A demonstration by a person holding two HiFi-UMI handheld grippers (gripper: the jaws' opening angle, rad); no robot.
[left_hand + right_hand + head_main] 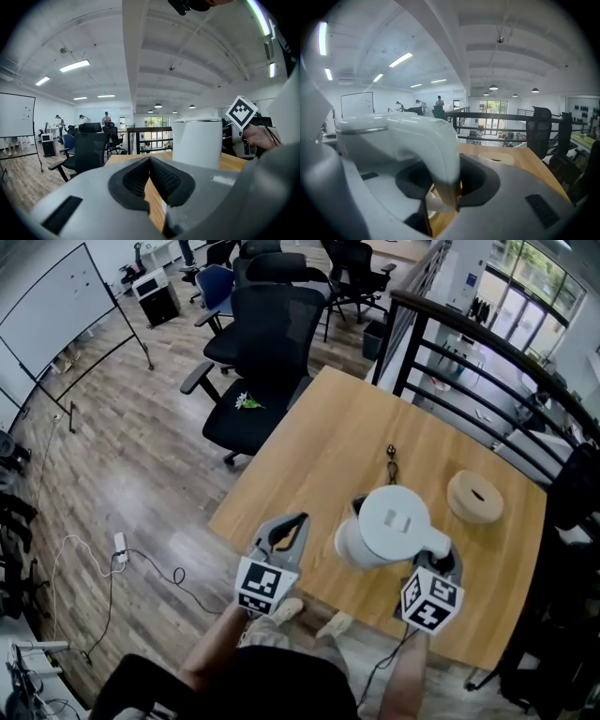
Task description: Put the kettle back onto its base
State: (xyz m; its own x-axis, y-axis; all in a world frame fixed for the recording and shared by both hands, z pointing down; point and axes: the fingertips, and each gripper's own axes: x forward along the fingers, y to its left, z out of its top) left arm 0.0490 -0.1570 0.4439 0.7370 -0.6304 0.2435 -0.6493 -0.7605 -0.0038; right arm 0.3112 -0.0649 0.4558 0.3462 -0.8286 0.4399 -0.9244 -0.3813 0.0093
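Observation:
A white kettle [389,526] with a flat lid hangs over the near part of the wooden table [319,456]. My right gripper [439,554] is shut on its curved handle [440,154], which fills the gap between the pads. A black cord with a plug [391,463] lies on the table and runs toward the kettle. What is under the kettle is hidden, so I cannot tell where the base is. My left gripper [302,518] is to the left of the kettle, near the table's front edge. It is shut and empty, with its pads touching at the tips [150,160]. The kettle [197,143] stands just past its right jaw.
A round wooden disc with a slot [475,495] lies on the table to the right of the kettle. A black office chair [258,371] stands at the table's far left corner. A black railing [487,352] runs along the far side. Cables trail on the floor [122,554].

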